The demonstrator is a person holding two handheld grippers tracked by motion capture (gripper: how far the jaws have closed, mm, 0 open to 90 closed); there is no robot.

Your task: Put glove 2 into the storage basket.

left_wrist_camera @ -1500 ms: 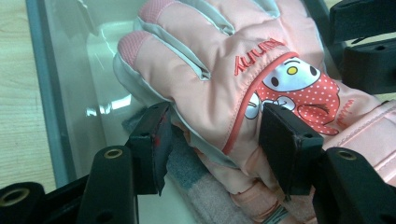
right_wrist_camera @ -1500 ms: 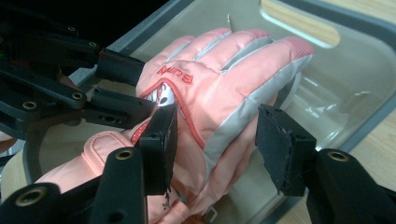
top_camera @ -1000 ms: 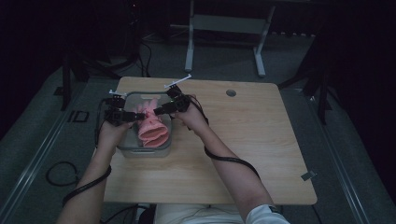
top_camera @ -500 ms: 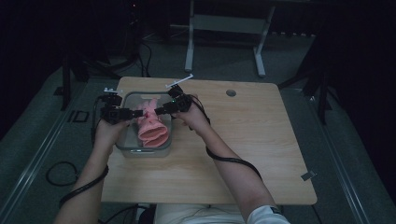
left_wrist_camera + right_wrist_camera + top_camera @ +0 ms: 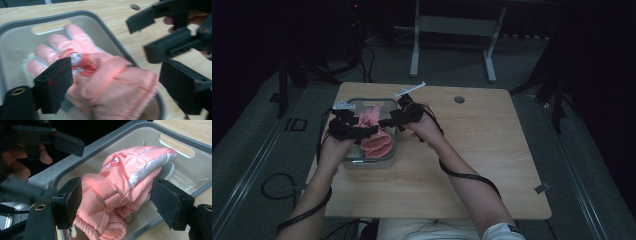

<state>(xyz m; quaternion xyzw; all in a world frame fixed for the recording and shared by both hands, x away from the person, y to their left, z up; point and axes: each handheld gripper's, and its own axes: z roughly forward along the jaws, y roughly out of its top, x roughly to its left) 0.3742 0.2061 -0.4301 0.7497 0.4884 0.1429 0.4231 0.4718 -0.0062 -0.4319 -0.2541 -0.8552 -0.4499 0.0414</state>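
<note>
The right gripper, black and two-jawed, has its jaws spread wide on either side of a padded salmon-pink winter glove; in the right gripper view the left pad lies against the glove's gathered cuff while the right pad stands just clear of its side. The left gripper is spread wide too, its jaws flanking the same glove's cuff end in the left gripper view, the left pad close over the red and white patch on the glove's back; whether either pad presses the fabric cannot be told. In the high view the two grippers meet tip to tip over the glove, left hand coming from the near left, right hand from the right. The glove lies inside a clear plastic bin with a grey rim, fingers toward the far end, cuff toward the near. The bin sits at the far left of the light wooden table.
</note>
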